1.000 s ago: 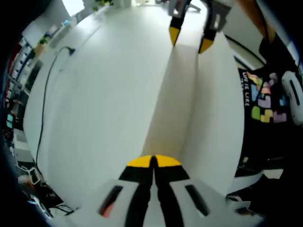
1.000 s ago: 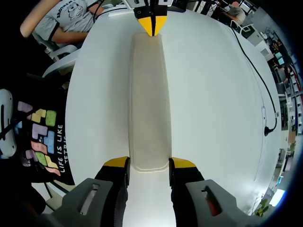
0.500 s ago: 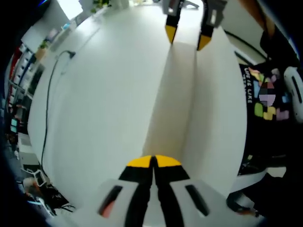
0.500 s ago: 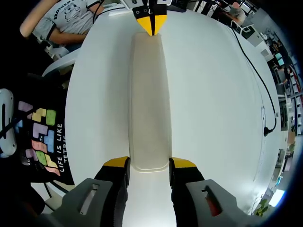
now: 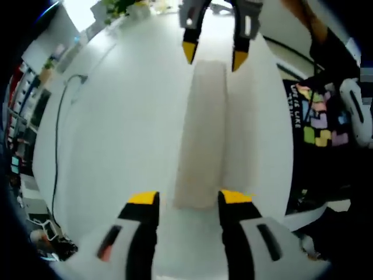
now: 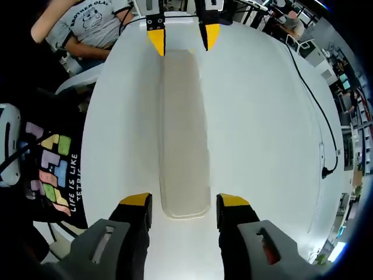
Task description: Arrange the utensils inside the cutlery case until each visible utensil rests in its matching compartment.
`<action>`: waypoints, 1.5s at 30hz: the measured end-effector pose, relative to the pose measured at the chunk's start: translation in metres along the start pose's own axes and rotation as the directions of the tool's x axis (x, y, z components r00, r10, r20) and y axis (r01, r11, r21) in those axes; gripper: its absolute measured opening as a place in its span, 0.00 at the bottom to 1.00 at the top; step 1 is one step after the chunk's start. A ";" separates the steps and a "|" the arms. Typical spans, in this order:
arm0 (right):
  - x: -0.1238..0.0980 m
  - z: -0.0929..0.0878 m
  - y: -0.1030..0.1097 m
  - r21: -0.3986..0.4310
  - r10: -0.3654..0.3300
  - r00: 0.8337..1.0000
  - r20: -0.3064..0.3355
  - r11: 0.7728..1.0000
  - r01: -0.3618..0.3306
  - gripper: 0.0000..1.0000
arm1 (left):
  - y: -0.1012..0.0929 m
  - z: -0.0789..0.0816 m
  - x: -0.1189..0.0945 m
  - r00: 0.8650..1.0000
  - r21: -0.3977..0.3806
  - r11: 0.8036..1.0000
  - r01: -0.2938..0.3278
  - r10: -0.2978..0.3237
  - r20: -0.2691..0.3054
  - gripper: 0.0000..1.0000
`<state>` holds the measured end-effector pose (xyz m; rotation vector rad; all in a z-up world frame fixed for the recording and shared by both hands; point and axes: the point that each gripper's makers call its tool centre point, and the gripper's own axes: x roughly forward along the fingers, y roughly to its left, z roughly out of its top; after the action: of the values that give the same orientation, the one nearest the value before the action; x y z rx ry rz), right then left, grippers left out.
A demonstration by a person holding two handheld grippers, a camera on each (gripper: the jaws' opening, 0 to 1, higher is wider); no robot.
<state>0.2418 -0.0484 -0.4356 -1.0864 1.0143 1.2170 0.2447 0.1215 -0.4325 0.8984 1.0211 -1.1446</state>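
a: where is the case now?

b: it lies flat on the white table, long and pale, between our two grippers. in the right gripper view its near end sits between the jaws of the right gripper, and the left gripper stands at the far end.

a: do we hold it?

b: no. both tools are released. the right jaws are apart, one on each side of the near end, and we cannot tell if they touch it. in the left gripper view the left gripper is also spread around its end, with the right gripper wide at the other end of the case.

a: and the utensils?

b: we see none. the case looks closed, so we judge the arranging is not started.

a: what can go wrong?

b: if one side closes or pulls first, the light case may turn or slide on the smooth table. if we lift the lid from one end only, the case may tip and what is inside may spill. also the table edge near the person is close, so a push to that side may drop it.
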 end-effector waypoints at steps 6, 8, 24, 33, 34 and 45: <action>0.013 0.006 -0.002 -0.041 -0.006 1.000 0.013 0.999 0.007 0.64 | -0.009 -0.004 0.026 0.999 0.000 0.999 0.036 -0.036 -0.022 0.66; 0.019 0.005 -0.003 -0.041 0.002 1.000 0.009 0.999 -0.002 0.65 | -0.009 -0.006 0.029 0.999 -0.005 0.999 0.044 -0.044 -0.025 0.67; 0.041 0.007 0.007 -0.039 0.071 0.997 -0.010 0.997 -0.071 0.59 | -0.014 -0.005 0.040 0.998 -0.014 0.998 0.059 -0.059 -0.013 0.61; 0.041 0.007 0.010 -0.032 0.087 0.996 0.009 0.996 -0.087 0.56 | -0.012 -0.002 0.041 0.999 -0.026 0.998 0.052 -0.052 0.004 0.60; 0.041 0.008 0.010 -0.031 0.087 0.996 0.010 0.996 -0.087 0.56 | -0.013 -0.001 0.041 0.999 -0.031 0.998 0.050 -0.050 0.005 0.60; 0.041 0.010 0.011 -0.020 0.084 0.995 0.061 0.996 -0.083 0.54 | -0.011 0.005 0.042 0.999 -0.113 0.993 0.024 -0.029 -0.045 0.51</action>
<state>0.2341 -0.0306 -0.4747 -1.0219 1.0122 1.3210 0.2393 0.1031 -0.4721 0.8277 1.1273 -1.0814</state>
